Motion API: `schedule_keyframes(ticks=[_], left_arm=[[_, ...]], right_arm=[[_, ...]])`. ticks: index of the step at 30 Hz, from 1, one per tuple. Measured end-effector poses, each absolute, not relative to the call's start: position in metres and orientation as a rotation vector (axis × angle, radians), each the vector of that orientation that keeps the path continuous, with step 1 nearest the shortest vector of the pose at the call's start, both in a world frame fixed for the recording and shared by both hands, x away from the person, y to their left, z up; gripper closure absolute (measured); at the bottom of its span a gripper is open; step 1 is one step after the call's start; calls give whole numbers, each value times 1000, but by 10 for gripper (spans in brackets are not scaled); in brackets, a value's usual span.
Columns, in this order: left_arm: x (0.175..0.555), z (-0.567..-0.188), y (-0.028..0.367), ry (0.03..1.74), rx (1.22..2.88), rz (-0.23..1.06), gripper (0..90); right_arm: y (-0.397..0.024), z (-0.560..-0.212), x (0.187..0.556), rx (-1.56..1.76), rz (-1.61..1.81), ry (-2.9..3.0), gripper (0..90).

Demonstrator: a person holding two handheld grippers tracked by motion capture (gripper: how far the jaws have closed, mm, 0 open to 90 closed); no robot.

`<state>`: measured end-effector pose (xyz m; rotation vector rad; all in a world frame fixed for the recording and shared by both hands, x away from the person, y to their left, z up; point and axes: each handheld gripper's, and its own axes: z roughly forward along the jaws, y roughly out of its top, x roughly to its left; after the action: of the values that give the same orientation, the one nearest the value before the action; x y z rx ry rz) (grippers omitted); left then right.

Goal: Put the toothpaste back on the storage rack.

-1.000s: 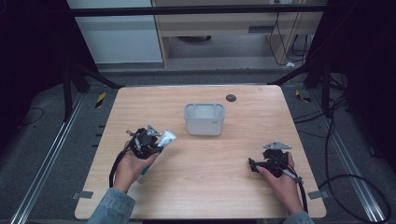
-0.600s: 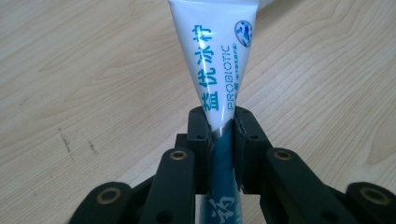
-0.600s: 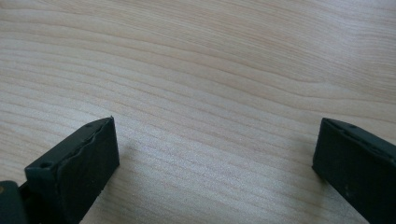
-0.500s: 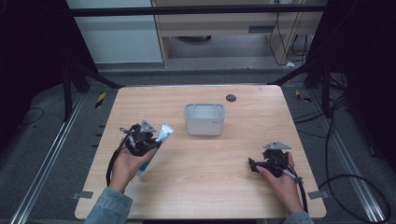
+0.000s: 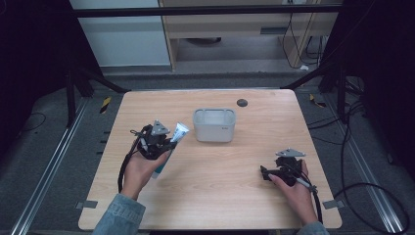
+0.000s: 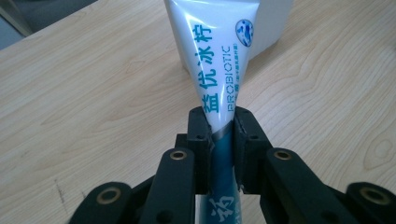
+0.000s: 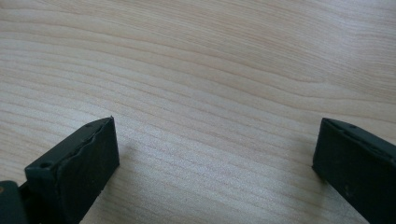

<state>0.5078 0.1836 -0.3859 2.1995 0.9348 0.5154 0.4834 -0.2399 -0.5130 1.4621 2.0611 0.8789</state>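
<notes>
While the toothpaste tube (image 6: 219, 70) was clamped in the left tool (image 5: 169, 143), it was raised off the bench (image 5: 220, 196) at frame left, nearer the grey bin (image 5: 214, 125) than before. A drop into that bin was judged close; the right tool (image 7: 215, 154), lower right, was kept wide and empty.

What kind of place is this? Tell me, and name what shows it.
Probably a lab or workshop set up for recording. A bare wooden table stands on a grey floor inside dark frame rails, loose cables trail beside it, and a workbench stands behind.
</notes>
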Motion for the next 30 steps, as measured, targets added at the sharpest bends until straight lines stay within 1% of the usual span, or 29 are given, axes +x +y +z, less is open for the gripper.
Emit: schedule_keyframes(ticks=[14,30], left_arm=[[509,-370,175,899,2170,553,785],[514,-361,160,864,2166,519,785]], right_arm=[[-240,-513,483,1462,879,2061,6],[-240,-513,483,1462,879,2061,6]])
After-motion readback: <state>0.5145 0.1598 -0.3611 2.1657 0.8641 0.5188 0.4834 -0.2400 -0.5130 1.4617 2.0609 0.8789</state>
